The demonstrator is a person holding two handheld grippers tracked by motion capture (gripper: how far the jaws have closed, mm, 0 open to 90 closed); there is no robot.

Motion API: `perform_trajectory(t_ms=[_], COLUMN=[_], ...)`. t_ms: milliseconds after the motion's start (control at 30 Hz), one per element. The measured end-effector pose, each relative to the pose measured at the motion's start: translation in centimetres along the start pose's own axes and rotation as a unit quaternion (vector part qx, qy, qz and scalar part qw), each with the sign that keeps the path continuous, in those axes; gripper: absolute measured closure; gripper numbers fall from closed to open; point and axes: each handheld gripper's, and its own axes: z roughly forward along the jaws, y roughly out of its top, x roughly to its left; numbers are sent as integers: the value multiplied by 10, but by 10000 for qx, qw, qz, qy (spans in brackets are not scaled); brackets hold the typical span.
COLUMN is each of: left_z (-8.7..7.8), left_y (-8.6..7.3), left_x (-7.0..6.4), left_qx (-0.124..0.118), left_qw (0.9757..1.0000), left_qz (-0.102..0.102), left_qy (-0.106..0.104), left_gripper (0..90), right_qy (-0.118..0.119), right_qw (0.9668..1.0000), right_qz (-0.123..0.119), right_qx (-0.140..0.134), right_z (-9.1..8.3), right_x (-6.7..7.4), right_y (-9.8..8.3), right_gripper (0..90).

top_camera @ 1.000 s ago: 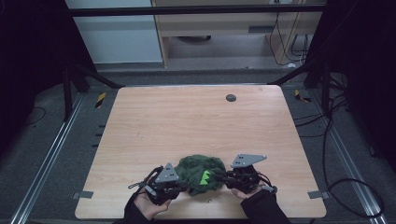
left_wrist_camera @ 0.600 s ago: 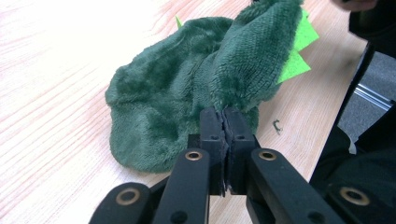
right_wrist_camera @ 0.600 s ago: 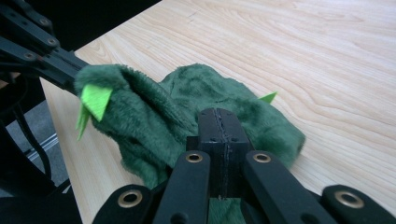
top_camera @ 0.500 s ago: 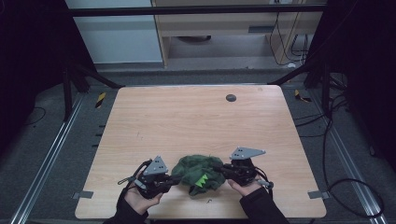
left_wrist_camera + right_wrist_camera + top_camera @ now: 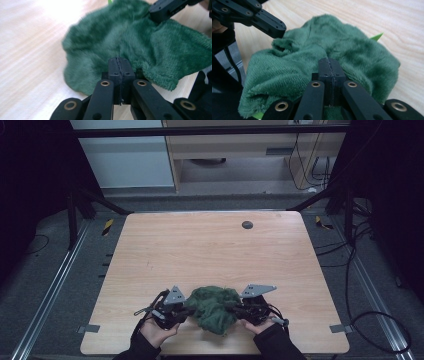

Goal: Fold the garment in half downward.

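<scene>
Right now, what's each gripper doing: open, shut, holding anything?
Left gripper: shut, jaws pinched on the near edge of the green fleece cloth.
Right gripper: shut, jaws together at the cloth's opposite side, gripping its fabric.

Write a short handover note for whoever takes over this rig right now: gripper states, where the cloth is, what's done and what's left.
Left gripper: jaws shut, pinching the green cloth at its near-left edge.
Right gripper: jaws shut on the cloth's opposite side.
Cloth: a bunched fleecy heap between the two grippers, near the front edge of the wooden table; a bright green tag pokes out.
Done: both sides gripped.
Left: probably spread it flat, then fold; nothing is flattened or folded yet.
</scene>
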Motion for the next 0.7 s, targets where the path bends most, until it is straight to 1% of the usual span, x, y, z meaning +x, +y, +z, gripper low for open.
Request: perform_trajectory(t_ms=[33,100,200,233,267,333,433,533,600,700], left_z=[2,6,10,11,12,13,8,-3,-10,-18], left_y=[-1,-4,-8,-9,-9,-10,-9,-6,-5,-6], left_x=[-1,-4,-5,-6,-6,-5,-4,2,9,21], left_qx=[69,134,250,244,283,284,169,-62,-185,-260], left_qw=[10000,9999,9996,9996,9995,9995,9998,9999,9995,9985], left_qz=[38,44,107,90,99,100,71,-9,-84,-224], left_qy=[-15,-63,-62,-88,-73,-63,-17,118,231,421], left_gripper=[898,898,898,898,899,898,898,898,896,890], right_qy=[-16,-22,-42,-67,-95,-90,-82,-97,-187,-397], right_qw=[10000,9999,9998,9996,9995,9995,9995,9998,9997,9988], right_qz=[-4,-49,-98,-138,-146,-146,-182,-155,-128,-64], right_qx=[33,89,189,229,265,282,256,108,-23,-280], right_z=[0,1,3,4,5,7,5,0,-6,-15], right_x=[1,2,3,2,3,2,2,2,0,-8], right_y=[-2,-4,-8,-9,-10,-11,-10,-7,-4,0], right_gripper=[899,898,898,898,898,897,894,880,870,841])
